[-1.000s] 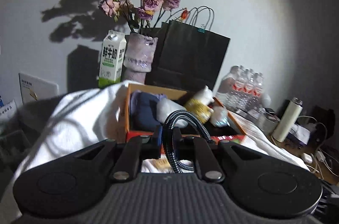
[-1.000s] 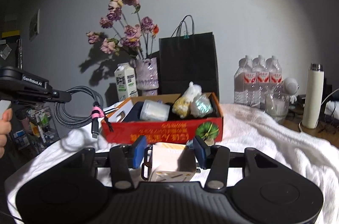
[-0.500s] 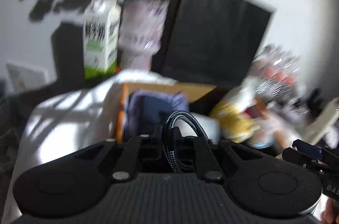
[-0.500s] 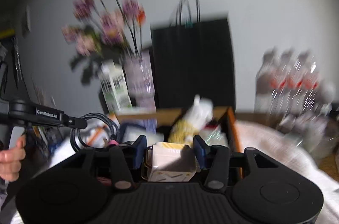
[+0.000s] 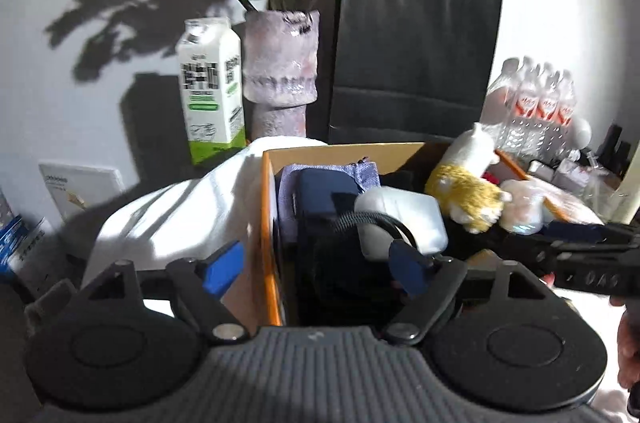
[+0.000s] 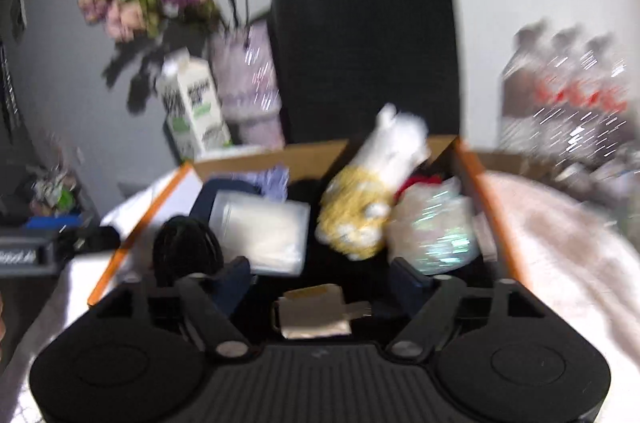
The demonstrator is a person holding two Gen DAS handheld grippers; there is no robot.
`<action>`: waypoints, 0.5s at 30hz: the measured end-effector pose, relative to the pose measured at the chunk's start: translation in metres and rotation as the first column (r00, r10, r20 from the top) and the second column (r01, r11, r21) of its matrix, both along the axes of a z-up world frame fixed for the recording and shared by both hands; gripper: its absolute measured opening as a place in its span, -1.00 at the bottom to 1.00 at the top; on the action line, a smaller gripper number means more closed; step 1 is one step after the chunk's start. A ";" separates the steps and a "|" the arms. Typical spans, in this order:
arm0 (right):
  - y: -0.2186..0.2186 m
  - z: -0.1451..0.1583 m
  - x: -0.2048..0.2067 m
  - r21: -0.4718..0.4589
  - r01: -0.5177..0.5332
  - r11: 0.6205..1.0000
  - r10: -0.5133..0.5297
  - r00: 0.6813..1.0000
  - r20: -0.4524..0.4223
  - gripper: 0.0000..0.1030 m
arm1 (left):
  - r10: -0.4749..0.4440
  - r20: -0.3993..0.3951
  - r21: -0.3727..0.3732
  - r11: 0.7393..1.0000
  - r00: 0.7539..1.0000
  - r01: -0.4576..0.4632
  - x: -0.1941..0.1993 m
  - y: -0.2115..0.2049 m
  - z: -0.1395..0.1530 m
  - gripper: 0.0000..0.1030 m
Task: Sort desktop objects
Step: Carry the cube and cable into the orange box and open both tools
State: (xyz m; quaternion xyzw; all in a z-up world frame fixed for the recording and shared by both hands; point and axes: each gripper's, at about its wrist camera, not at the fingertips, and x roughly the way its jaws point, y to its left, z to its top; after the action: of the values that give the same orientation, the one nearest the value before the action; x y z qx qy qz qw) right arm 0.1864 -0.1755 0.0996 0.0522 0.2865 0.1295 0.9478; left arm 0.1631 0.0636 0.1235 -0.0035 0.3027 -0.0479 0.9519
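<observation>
Harsh frontal light, dark vignette, right view motion-blurred.

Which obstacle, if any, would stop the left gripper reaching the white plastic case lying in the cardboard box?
Probably none. The left gripper hangs with jaws open over the cardboard box, and the white plastic case lies uncovered just ahead. Only the coiled black cable crosses its near edge.

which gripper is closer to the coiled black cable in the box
Left. The left gripper is open right around the coiled black cable; the right gripper is open beside it, over a small cream box.
</observation>
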 end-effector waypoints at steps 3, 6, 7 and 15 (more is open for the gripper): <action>-0.013 0.013 -0.042 -0.025 0.028 0.999 -0.027 0.998 0.060 0.54 | -0.009 0.029 -0.030 1.000 1.000 0.009 -0.042 -0.002 0.010 0.72; -0.026 0.020 -0.087 0.017 0.021 1.000 -0.022 0.995 0.093 0.62 | -0.028 0.027 -0.064 0.998 0.999 0.030 -0.084 -0.009 0.010 0.79; -0.030 0.021 -0.101 0.029 0.015 0.999 -0.018 0.995 0.101 0.64 | -0.040 0.026 -0.066 0.997 0.999 0.041 -0.097 -0.012 0.008 0.80; -0.038 0.003 -0.207 0.000 -0.028 1.000 0.028 0.987 0.156 0.70 | -0.012 0.063 -0.058 0.998 0.998 0.016 -0.189 -0.031 -0.008 0.90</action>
State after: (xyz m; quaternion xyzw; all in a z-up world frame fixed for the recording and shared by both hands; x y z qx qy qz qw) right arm -0.0207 -0.2133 0.1025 0.0389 0.2122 0.1468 0.9654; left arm -0.0254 0.0331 0.1150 -0.0275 0.2712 -0.0634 0.9600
